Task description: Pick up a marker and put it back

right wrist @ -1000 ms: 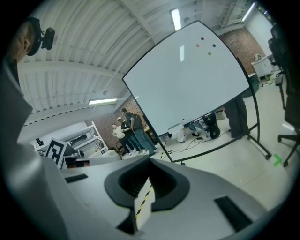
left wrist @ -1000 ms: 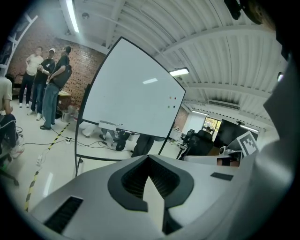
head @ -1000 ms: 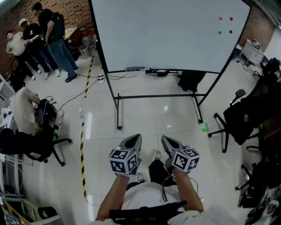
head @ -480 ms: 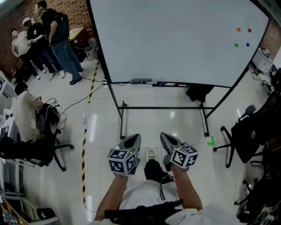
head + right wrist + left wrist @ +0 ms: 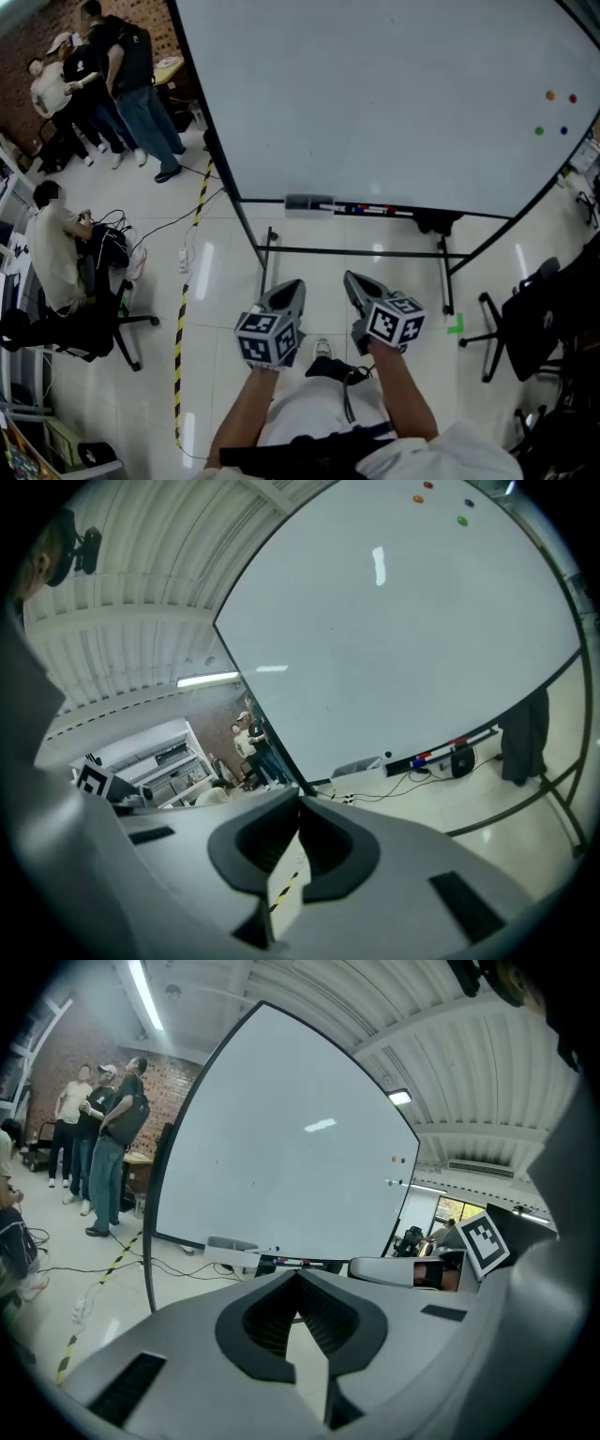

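Note:
Several markers [image 5: 370,209] lie in a row on the tray under the big whiteboard [image 5: 394,94], beside a grey eraser [image 5: 307,202]. They also show in the left gripper view as markers [image 5: 295,1262] and in the right gripper view as markers [image 5: 441,755]. My left gripper [image 5: 291,286] and right gripper [image 5: 352,279] are held side by side in front of me, well short of the tray. The left gripper [image 5: 298,1274] is shut and empty. On the right gripper [image 5: 300,794] the jaws are just opening, tips still together, with nothing between them.
The whiteboard stand's legs and crossbar [image 5: 356,251] stand on the floor ahead. Standing people [image 5: 122,84] and a seated person [image 5: 56,253] are at the left, by a yellow-black floor tape [image 5: 183,309]. An office chair [image 5: 530,319] is at the right.
The whiteboard and its tray have grown larger and slid lower in the head view, so I am closer to them. Both grippers keep their place in front of me.

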{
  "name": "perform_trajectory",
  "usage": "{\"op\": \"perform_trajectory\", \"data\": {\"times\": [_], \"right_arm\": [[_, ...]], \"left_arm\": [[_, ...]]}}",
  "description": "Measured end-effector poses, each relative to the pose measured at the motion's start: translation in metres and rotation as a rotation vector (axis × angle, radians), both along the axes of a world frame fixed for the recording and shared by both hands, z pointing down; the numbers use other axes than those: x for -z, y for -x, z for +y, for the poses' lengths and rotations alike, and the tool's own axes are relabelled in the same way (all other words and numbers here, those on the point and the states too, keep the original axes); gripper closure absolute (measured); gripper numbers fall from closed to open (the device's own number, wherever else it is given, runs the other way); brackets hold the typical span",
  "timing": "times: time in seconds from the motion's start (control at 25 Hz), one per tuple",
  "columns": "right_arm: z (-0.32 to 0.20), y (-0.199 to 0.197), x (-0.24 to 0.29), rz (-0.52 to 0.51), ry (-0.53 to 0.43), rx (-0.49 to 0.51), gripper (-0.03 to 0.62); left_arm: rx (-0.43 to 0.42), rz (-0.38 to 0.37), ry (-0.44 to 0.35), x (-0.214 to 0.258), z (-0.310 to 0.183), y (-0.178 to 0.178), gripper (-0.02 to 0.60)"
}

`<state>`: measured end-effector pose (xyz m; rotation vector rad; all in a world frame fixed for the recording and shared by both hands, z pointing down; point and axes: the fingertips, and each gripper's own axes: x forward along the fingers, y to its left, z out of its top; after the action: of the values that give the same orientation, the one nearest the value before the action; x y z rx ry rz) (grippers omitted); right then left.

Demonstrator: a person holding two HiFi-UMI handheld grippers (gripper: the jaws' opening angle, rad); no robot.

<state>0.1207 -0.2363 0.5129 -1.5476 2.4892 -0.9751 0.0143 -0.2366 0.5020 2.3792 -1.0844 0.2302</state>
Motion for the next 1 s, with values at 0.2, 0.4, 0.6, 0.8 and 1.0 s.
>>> {"op": "perform_trajectory", "data": {"times": [0.2, 0.4, 0.6, 0.8, 1.0], "right_arm": [[-0.048, -0.022, -0.006, 0.038, 0.015, -0.010, 0.570], [-0.090, -0.039, -0.013, 0.057, 0.029, -0.010, 0.554], [-0.120, -0.047, -0.019, 0.054, 0.036, 0.008, 0.554], [-0.142, -0.055, -0.029, 0.061, 0.046, 0.012, 0.554], [-0.172, -0.066, -0.054, 0.089, 0.089, 0.011, 0.406]], "left_arm": [[0.015, 0.003, 0.000, 0.001, -0.043, -0.017, 0.584], [0.036, 0.000, 0.002, -0.001, -0.077, -0.027, 0.584], [0.063, -0.001, 0.005, -0.005, -0.104, -0.034, 0.584], [0.080, -0.004, 0.012, -0.012, -0.121, -0.037, 0.584], [0.090, -0.012, 0.014, -0.016, -0.135, -0.040, 0.584]]}}
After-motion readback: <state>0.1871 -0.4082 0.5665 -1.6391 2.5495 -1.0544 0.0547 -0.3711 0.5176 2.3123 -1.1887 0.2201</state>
